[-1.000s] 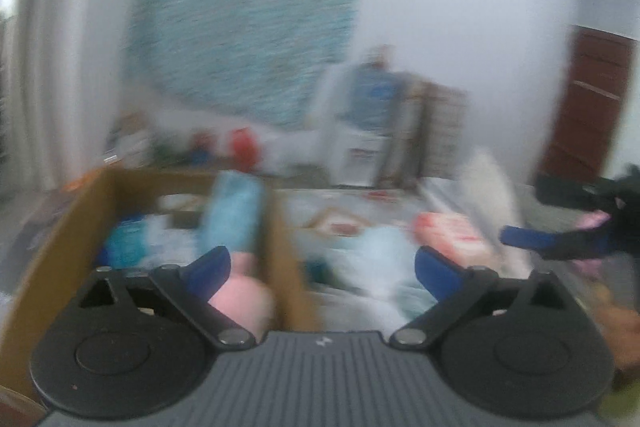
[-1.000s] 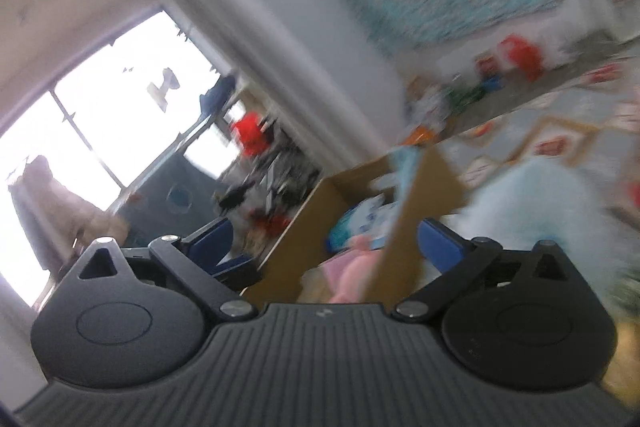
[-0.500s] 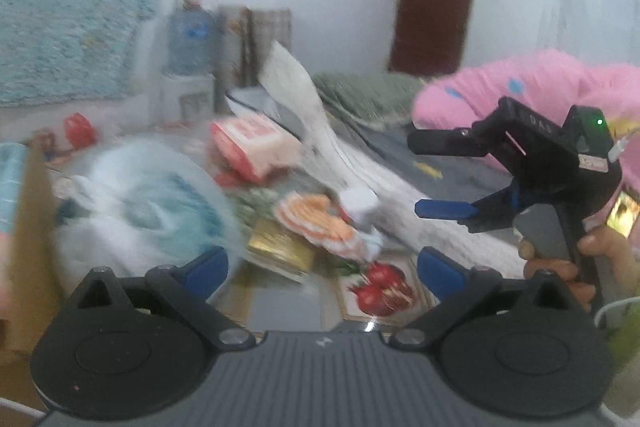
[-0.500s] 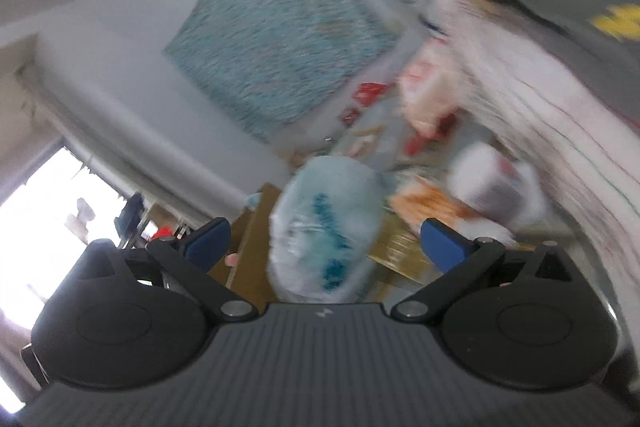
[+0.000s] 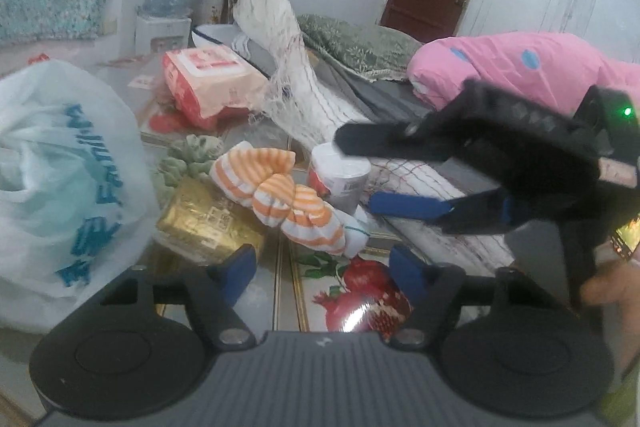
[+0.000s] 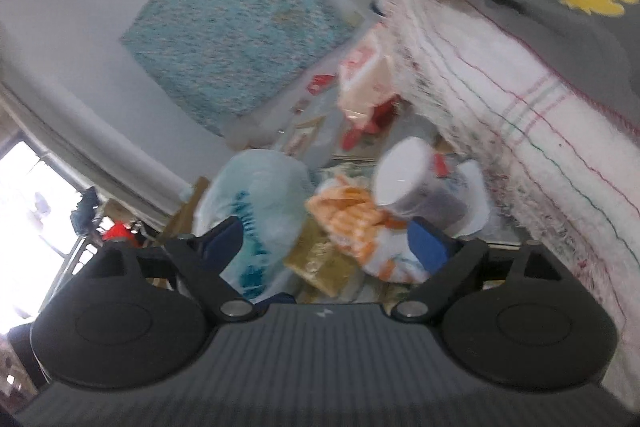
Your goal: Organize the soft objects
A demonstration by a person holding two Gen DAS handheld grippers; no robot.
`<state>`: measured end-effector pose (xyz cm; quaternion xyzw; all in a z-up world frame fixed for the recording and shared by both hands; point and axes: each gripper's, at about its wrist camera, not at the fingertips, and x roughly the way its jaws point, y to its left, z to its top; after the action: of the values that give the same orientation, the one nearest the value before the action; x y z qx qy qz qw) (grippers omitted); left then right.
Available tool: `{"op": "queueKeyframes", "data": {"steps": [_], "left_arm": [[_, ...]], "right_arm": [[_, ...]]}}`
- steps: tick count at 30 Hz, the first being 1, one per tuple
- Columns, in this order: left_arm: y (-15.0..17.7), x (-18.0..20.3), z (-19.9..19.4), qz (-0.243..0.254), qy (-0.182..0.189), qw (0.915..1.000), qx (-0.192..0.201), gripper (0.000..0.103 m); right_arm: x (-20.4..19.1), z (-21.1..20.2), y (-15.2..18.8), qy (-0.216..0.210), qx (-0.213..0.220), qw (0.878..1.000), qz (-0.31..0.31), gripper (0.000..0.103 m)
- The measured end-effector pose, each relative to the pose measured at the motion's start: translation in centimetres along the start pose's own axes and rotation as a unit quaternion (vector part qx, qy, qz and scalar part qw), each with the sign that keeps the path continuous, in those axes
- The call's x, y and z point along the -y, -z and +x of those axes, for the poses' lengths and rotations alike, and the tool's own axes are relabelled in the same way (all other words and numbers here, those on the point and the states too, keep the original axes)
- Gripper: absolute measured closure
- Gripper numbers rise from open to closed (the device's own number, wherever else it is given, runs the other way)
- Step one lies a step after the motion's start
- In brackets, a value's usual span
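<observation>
An orange-and-white striped soft bundle (image 5: 280, 199) lies on the tiled floor beside a gold box (image 5: 204, 223) and a white can (image 5: 340, 179). My left gripper (image 5: 322, 271) hovers just in front of the bundle; its jaws are closing with only floor between them. My right gripper (image 5: 356, 171) comes in from the right, held by a hand (image 5: 612, 287), its jaws closing around the can's place without pressing it. The right wrist view shows the right gripper (image 6: 326, 241) over the striped bundle (image 6: 352, 223) and the can (image 6: 404, 183).
A full white plastic bag (image 5: 60, 179) sits at the left, with a pink tissue pack (image 5: 208, 83) and a green soft thing (image 5: 188, 159) behind the bundle. A white netted mattress edge (image 5: 420, 219), a pink pillow (image 5: 520, 67) and a green pillow (image 5: 360, 43) lie to the right. A cardboard box corner (image 6: 188, 203) shows beyond the bag.
Both views swung away from the cardboard box and dropped toward the floor pile. The striped bundle and can are now close. Both pairs of jaws stand narrower than before.
</observation>
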<state>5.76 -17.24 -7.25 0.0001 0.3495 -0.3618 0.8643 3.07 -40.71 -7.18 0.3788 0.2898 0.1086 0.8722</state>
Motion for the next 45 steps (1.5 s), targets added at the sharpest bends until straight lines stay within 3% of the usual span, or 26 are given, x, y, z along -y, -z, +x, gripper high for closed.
{"op": "queueKeyframes", "data": {"steps": [5, 10, 16, 18, 23, 26, 38, 41, 45], "left_arm": [[-0.1, -1.2, 1.1, -0.017, 0.018, 0.9996, -0.015, 0.034], [-0.1, -1.9, 1.0, -0.022, 0.028, 0.9991, -0.024, 0.034], [-0.5, -1.6, 2.0, -0.02, 0.021, 0.9992, -0.027, 0.038], [-0.6, -1.3, 2.6, -0.015, 0.016, 0.9993, -0.031, 0.043], [-0.6, -0.7, 4.0, -0.012, 0.002, 0.9982, -0.059, 0.051], [-0.5, -0.8, 3.9, -0.015, 0.004, 0.9979, -0.063, 0.051], [3.0, -0.1, -0.6, 0.005, 0.065, 0.9883, -0.138, 0.049], [3.5, -0.5, -1.7, 0.001, 0.067, 0.9885, -0.136, 0.048], [3.2, -0.8, -2.4, -0.004, 0.058, 0.9915, -0.116, 0.039]], "right_arm": [[1.5, 2.1, 0.5, 0.0, -0.02, 1.0, 0.018, 0.02], [2.7, 2.6, 1.1, -0.092, -0.081, 0.988, 0.093, 0.019], [2.2, 1.9, 0.2, -0.045, -0.035, 0.997, 0.058, 0.02], [2.2, 2.7, -0.1, -0.038, -0.032, 0.997, 0.056, 0.025], [3.2, 5.8, 0.5, -0.015, -0.065, 0.995, 0.069, 0.054], [3.8, 6.5, 1.1, -0.023, -0.075, 0.993, 0.086, 0.06], [3.2, 2.2, 5.8, -0.06, -0.12, 0.984, 0.118, 0.059], [2.8, 1.5, 7.0, -0.061, -0.128, 0.983, 0.116, 0.058], [2.5, 0.6, 7.3, -0.056, -0.115, 0.986, 0.108, 0.054]]}}
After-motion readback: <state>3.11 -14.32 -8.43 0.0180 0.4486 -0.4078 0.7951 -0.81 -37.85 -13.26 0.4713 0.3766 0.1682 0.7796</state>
